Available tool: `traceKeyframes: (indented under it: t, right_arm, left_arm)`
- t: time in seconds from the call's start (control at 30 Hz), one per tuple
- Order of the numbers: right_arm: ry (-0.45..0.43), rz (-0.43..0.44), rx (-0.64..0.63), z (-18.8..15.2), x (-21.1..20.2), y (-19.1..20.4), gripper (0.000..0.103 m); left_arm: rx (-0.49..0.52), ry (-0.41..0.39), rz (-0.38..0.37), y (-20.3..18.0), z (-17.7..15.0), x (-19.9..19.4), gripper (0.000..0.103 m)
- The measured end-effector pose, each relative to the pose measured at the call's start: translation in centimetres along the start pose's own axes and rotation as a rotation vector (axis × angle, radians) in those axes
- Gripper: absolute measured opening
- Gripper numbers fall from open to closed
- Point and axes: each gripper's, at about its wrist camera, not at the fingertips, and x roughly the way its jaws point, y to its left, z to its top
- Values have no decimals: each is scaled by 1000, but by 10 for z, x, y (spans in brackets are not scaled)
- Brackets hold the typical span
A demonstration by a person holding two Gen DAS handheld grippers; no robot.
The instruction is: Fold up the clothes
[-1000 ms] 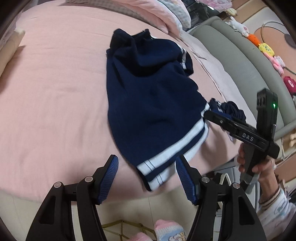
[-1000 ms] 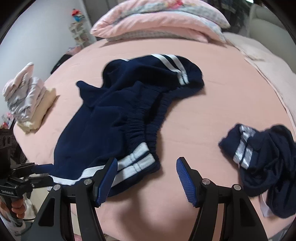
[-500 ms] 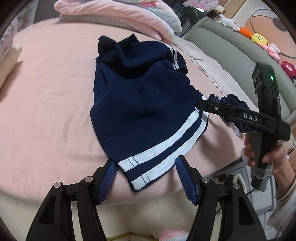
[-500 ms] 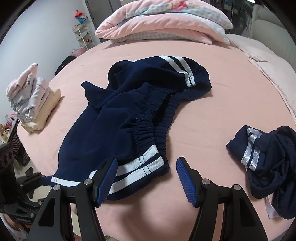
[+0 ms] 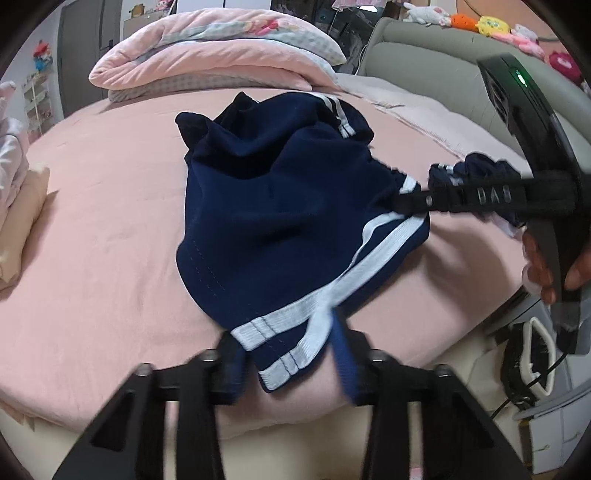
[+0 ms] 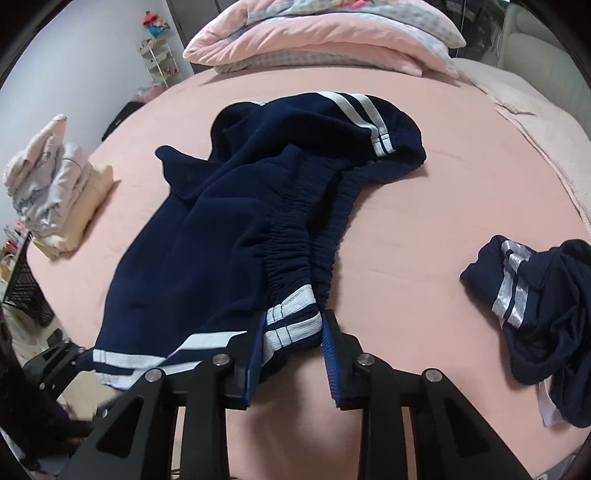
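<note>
Pink-sheeted bed (image 6: pixel 424 221) filled both views, w/ a folded pink quilt (image 6: pixel 325 33) at the far end and a grey padded headboard (image 5: pixel 417 70) w/ plush toys (image 5: pixel 491 24) along its top in the left wrist view.

Going left to right in the right wrist view: a stack of folded pale clothes (image 6: pixel 55 192) sat at the bed's left edge, well apart from the rest. Mid-bed lay the navy shorts (image 6: pixel 207 251) w/ white side stripes, rumpled, elastic waistband bunched up approx. in the middle, one striped leg thrown toward the quilt. Far right, a second navy garment (image 6: pixel 535 306) w/ grey stripes lay crumpled, apart from the shorts.

Your left gripper (image 5: pixel 288 354) was at the near bed edge, at the shorts' striped hem corner. Jaws were closing w/ that corner between them; left finger (image 5: pixel 232 365) sat against the fabric, right finger (image 5: pixel 341 354) was blurred and looked just beside it, so no firm pinch was visible.

Your right gripper (image 6: pixel 291 347) was at the striped end of the waistband, on the shorts' right side. Jaws were closing there too, w/ the striped band between the blue pads (image 6: pixel 330 358) and both pads against the cloth. In the left wrist view that gripper reached in from the right, your hand (image 5: pixel 543 266) wrapped round its handle, green light lit on its body.
</note>
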Motion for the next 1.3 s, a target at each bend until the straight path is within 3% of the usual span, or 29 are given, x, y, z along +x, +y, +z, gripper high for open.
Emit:
traceKeyframes:
  t: [0.03,0.2,0.5,0.87,1.17,1.3]
  right_arm:
    - [0,6,-2,-1,-2,1,27]
    - [0,25,-19,-3,-9,13,27]
    - [52,51,-34,-15,-26,24,26]
    - [106,55,-8,-29,-32,18,27]
    - [98,26,-26,-30,-32,21,29]
    - [88,22,-23,-32,-35,20,30]
  left_arm:
    - [-26,2,-19,5,3,-1,21]
    - [-72,4,-66,23,6,-9,17]
    - [-4,-52,-74,24,18,-43,17]
    - [8,6,-128,22,7,-50,17]
    - [20,1,-124,24,13,-57,17]
    - [13,10,-118,28,16,-60,22]
